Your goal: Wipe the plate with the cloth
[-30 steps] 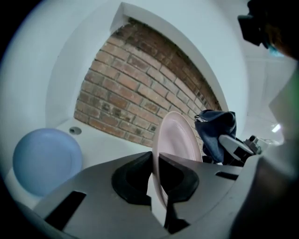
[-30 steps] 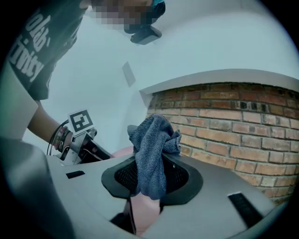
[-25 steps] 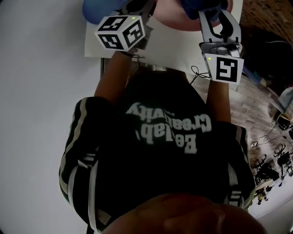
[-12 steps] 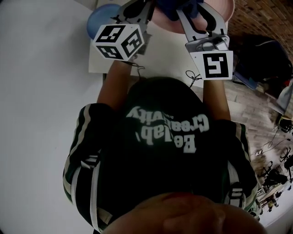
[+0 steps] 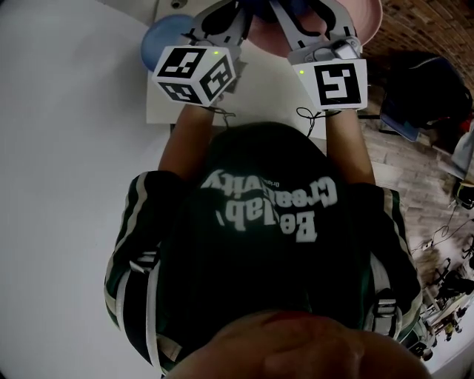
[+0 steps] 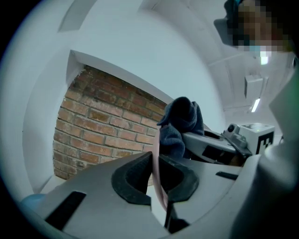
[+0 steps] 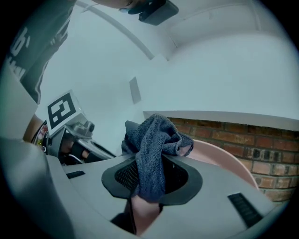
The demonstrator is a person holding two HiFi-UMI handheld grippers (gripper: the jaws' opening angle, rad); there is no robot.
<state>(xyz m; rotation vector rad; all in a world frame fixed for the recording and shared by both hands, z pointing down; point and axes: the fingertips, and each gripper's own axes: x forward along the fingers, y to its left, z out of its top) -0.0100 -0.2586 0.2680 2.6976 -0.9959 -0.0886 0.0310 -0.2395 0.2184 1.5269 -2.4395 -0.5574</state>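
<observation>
A pink plate (image 5: 364, 13) is held up off the white table, seen edge-on as a thin pink rim (image 6: 157, 173) in the left gripper view. My left gripper (image 6: 156, 181) is shut on that rim. A dark blue cloth (image 7: 152, 147) hangs bunched between the jaws of my right gripper (image 7: 149, 179), which is shut on it, with the plate's pink face (image 7: 219, 156) right behind it. In the head view the left gripper (image 5: 221, 13) and right gripper (image 5: 307, 11) stand close together at the top edge, the cloth (image 5: 285, 7) between them.
A blue round dish (image 5: 164, 33) lies on the white table (image 5: 274, 85) left of the grippers. A brick wall (image 6: 103, 130) stands beyond. Dark clutter (image 5: 422, 81) sits on the floor at the right. The person's torso fills the lower head view.
Both grippers have risen and drawn closer together, carrying plate and cloth toward the top of the head view. The blue dish now shows more beside the left gripper.
</observation>
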